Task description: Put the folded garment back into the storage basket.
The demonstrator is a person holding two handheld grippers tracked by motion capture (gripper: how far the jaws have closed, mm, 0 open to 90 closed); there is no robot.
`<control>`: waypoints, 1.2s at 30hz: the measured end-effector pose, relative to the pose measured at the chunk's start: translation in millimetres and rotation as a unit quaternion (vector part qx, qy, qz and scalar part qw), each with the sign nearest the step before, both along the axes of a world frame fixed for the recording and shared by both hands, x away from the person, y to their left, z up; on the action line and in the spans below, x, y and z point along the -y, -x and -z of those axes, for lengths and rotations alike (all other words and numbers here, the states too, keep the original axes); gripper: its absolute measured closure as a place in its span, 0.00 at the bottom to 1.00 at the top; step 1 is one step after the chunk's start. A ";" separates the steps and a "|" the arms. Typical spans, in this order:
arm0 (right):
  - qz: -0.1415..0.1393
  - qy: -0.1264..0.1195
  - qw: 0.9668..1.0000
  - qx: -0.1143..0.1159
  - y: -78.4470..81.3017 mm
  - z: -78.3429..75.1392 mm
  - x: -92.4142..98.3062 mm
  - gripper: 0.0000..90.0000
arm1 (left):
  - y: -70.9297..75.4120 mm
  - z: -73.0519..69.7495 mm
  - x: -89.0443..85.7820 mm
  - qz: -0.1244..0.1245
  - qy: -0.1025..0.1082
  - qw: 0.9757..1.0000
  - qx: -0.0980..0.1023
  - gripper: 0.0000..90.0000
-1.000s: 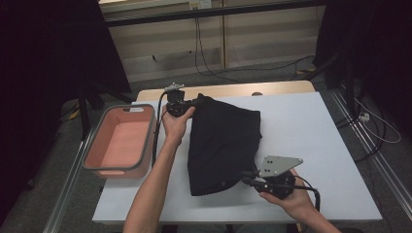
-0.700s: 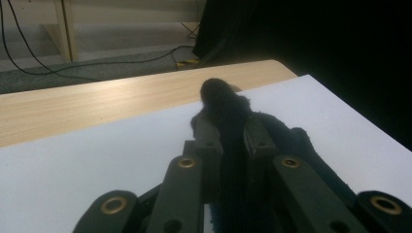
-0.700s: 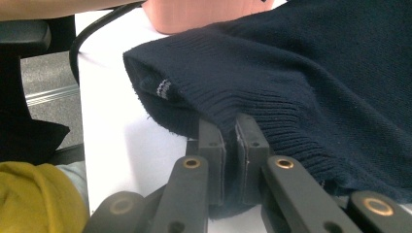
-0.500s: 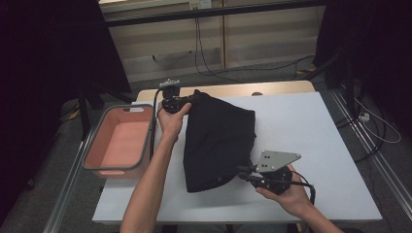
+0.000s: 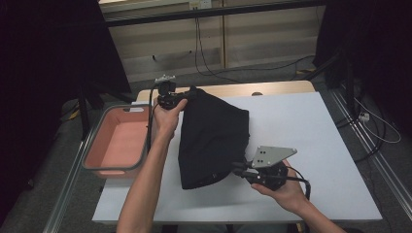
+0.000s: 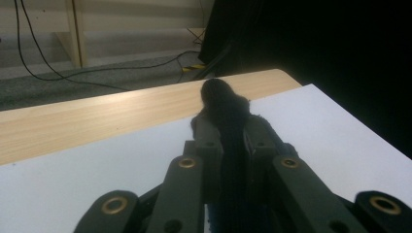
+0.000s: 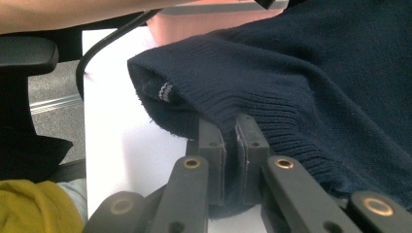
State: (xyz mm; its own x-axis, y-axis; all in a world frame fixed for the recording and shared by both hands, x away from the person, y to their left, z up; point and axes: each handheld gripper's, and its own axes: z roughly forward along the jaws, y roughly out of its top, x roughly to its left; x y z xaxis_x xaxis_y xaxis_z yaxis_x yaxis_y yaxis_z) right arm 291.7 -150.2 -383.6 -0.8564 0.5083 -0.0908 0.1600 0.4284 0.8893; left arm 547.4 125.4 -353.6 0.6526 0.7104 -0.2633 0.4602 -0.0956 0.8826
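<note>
Across the middle of the white table [image 5: 311, 126], a dark navy knitted sweater [image 5: 214, 138], folded into a long shape running from the far left edge toward the near side. Flat on the tabletop along most of its length, both ends pinched by tools. Ribbed hem and a small white label visible near the folded corner in the right gripper view [image 7: 166, 91].

At the sweater's far end, the left gripper [image 5: 187, 94], held by the left hand [image 5: 167, 114], jaws closed on a bunched tuft of the dark knit. From the left gripper view, fabric squeezed between the two black jaws and poking up beyond their tips [image 6: 226, 104], with the pale wooden strip [image 6: 97, 111] of the table's far edge behind it.

At the sweater's near right corner, the right gripper [image 5: 238, 168], held by the right hand [image 5: 284, 191], grey three-cornered plate [image 5: 272, 156] on top. From the right gripper view, jaws clamped tight on the ribbed edge of the knit [image 7: 228, 145], fabric spreading away up and to the right.

Just left of the table, beside the left forearm [image 5: 145, 184], a pink plastic bin with a grey rim [image 5: 114, 141]. Beyond the table, floor with black cables [image 5: 204, 53] and a low pale wall.
</note>
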 end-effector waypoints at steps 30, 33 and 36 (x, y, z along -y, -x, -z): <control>-0.027 -0.020 0.999 0.030 -8.7 -23.1 -29.3 0.93 | 3.7 -18.5 -36.4 -0.024 0.003 1.000 0.009 0.90; -0.031 -0.021 0.999 0.029 -9.9 -23.8 -33.3 0.93 | 4.6 -20.4 -39.3 -0.026 0.002 1.000 0.010 0.90; -0.034 -0.022 0.999 0.030 -11.5 -24.3 -36.0 0.93 | 4.5 -22.6 -43.4 -0.030 0.004 0.999 0.011 0.90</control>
State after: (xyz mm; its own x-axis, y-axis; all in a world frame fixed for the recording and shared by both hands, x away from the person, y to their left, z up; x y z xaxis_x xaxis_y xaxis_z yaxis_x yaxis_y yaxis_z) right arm 303.2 -114.1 -359.3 -0.8823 0.4544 -0.1227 0.0775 0.3974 0.9144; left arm 543.0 168.7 -331.0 0.6148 0.7463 -0.2550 0.4451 -0.0615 0.8934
